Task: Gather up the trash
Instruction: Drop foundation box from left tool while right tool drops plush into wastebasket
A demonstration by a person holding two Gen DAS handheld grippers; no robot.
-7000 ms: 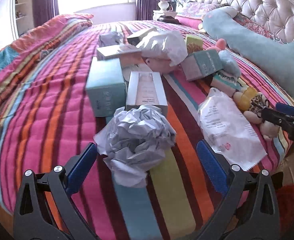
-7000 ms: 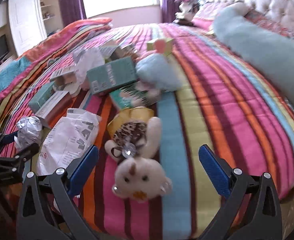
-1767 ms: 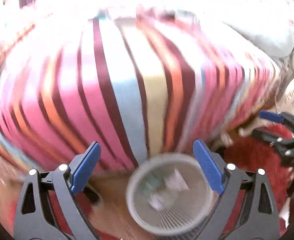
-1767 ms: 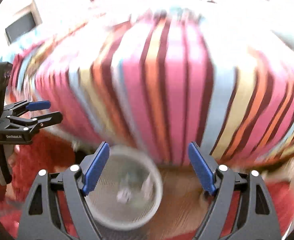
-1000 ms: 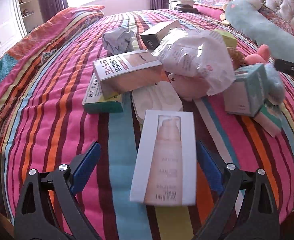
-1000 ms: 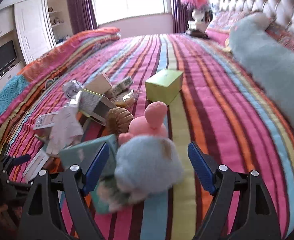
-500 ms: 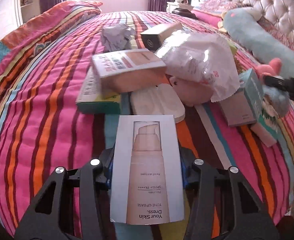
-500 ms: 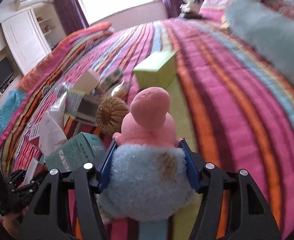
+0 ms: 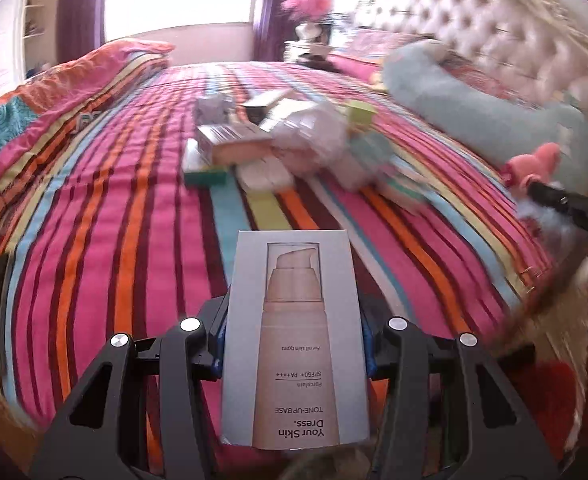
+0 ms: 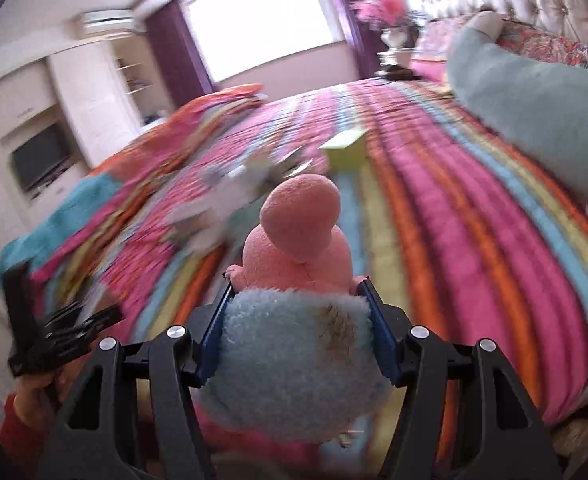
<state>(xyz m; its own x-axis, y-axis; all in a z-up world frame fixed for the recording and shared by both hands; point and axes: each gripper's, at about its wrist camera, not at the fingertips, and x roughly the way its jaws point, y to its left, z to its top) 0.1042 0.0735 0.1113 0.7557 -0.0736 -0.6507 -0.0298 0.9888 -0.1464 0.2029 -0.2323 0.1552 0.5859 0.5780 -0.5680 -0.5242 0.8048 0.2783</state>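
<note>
Striped bedding [image 9: 105, 208] in pink, orange and blue fills both wrist views, with a tufted headboard [image 9: 494, 36] at about 1 o'clock and a bright window [image 10: 261, 12] at 12 o'clock beyond it. At the bottom of the left wrist view the left gripper [image 9: 294, 344] is seen closed on a white box [image 9: 296, 340], which is clamped between the blue pads [image 9: 218, 340] at its two long sides; a pump bottle is pictured on the box and upside-down print is read on it. Past the box, at 12 o'clock, a blurred pile of boxes [image 9: 229, 148] and a crumpled white bag [image 9: 314, 136] is laid on the bedding, and a small green box [image 9: 360, 112] is seen just behind the bag. A long pale blue cushion [image 9: 490, 116] is stretched along the bed at 2 o'clock. At 3 o'clock the other tool is glimpsed with something pink in it. In the right wrist view the right gripper [image 10: 298, 340] is seen shut on a plush toy [image 10: 298, 280], whose fluffy blue part is squeezed between the blue pads [image 10: 378, 336] while its pink part is pushed up at 12 o'clock. A green box [image 10: 346, 148] is seen beyond the toy at 12 o'clock, and the blurred pile is spread toward 10 o'clock. A dark screen [image 10: 41, 160] is set in white cabinets at 9 o'clock.
</note>
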